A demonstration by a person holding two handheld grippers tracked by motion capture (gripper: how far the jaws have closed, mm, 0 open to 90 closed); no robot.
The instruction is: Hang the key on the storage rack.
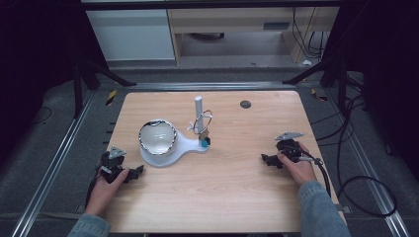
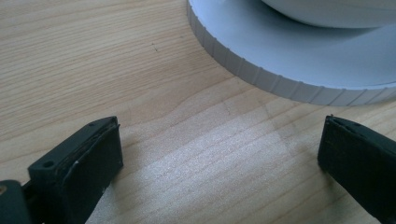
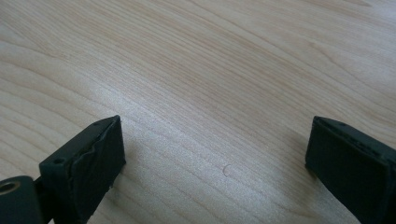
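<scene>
A white stand [image 1: 185, 144] lies mid-table, its round end holding a shiny bowl [image 1: 157, 137]. An upright white post [image 1: 198, 109] rises from its narrow end, with a wire ring [image 1: 202, 122] and a small teal piece [image 1: 203, 142] beside it. My left gripper [image 1: 140, 171] rests on the table just left of the stand, jaws open and empty; in the left gripper view [image 2: 219, 158] the stand's ribbed rim [image 2: 261, 77] lies just ahead. My right gripper [image 1: 265, 159] rests at the right, open and empty, and the right gripper view has it [image 3: 215, 158] over bare wood.
The wooden table [image 1: 232, 197] has a dark round hole [image 1: 245, 103] near its far edge. Black cables [image 1: 346, 163] trail off the right side. Metal rails and dark frame legs flank the table; cabinets stand beyond.
</scene>
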